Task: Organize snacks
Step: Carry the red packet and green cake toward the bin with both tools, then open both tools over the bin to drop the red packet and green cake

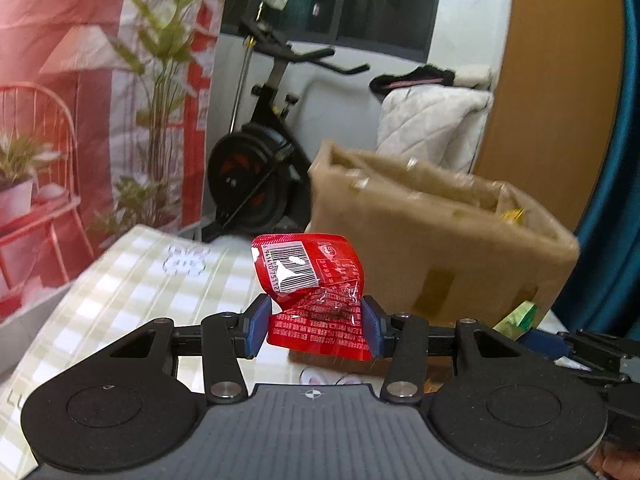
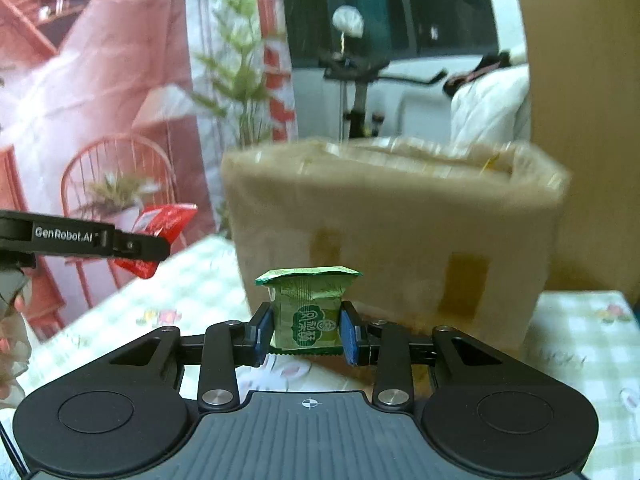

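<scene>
Left hand-held gripper: your blue pads are clamped on a red snack packet, held above the checked worktop.
Right hand-held gripper: your pads are clamped on a green snack packet, held upright.
Cardboard box: stands open on the worktop just ahead of both packets; something yellow shows inside.

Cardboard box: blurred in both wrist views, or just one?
Both: in the left wrist view the cardboard box is smeared while the red packet stays sharp; in the right wrist view the box smears worse, green packet crisp.
</scene>
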Available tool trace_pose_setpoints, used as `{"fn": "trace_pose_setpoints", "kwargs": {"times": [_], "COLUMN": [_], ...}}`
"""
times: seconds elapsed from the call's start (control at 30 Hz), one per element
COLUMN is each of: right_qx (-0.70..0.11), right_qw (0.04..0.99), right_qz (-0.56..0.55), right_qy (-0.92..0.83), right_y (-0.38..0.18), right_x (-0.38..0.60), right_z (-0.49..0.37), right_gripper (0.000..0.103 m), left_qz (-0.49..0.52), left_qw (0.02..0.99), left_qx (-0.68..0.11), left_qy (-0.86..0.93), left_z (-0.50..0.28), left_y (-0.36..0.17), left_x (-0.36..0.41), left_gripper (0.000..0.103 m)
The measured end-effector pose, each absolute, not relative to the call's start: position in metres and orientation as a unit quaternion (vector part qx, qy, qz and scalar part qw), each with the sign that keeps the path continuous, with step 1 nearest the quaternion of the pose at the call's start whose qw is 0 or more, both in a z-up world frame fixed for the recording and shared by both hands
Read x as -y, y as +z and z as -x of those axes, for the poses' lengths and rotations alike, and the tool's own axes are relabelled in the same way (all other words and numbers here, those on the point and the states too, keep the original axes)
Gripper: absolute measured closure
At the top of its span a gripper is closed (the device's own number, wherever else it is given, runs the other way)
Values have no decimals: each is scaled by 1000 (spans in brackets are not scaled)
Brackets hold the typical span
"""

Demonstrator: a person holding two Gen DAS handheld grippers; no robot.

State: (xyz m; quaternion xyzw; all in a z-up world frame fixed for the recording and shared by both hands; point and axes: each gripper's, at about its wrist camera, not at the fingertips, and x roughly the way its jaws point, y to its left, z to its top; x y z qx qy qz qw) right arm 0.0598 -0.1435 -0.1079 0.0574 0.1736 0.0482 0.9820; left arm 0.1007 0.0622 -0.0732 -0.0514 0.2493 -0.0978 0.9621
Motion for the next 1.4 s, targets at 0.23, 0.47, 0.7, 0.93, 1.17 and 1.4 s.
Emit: {"fn": "trace_pose_setpoints", "kwargs": {"times": [0.23, 0.47, 0.7, 0.93, 1.17, 1.4], "right_qx": [-112, -70, -105, -152, -145, -139], "right_qw": [992, 997, 993, 986, 987, 988], "right_qz": [-55, -32, -39, -56, -54, -53], "right_qy": [33, 8, -26, -39, -42, -33], "right_y": [-68, -27, -30, -59, -58, -53], "right_x": [180, 207, 237, 242, 238, 230], "right_z": [-57, -84, -134, -156, -139, -113], "right_gripper": [71, 71, 71, 69, 51, 49], "left_qz": [43, 34, 12, 8, 9, 8], "left_qw": [968, 974, 970, 962, 962, 963], "left_qx": [-220, -180, -188, -221, -230, -222], "left_qy": [-116, -136, -152, -159, -149, -150], "left_z": [-115, -151, -198, -224, -218, -194], "left_y": [-49, -19, -18, -36, -41, -32], "left_x": [-46, -22, 10, 23, 13, -2], "left_gripper": [52, 52, 52, 41, 25, 22]}}
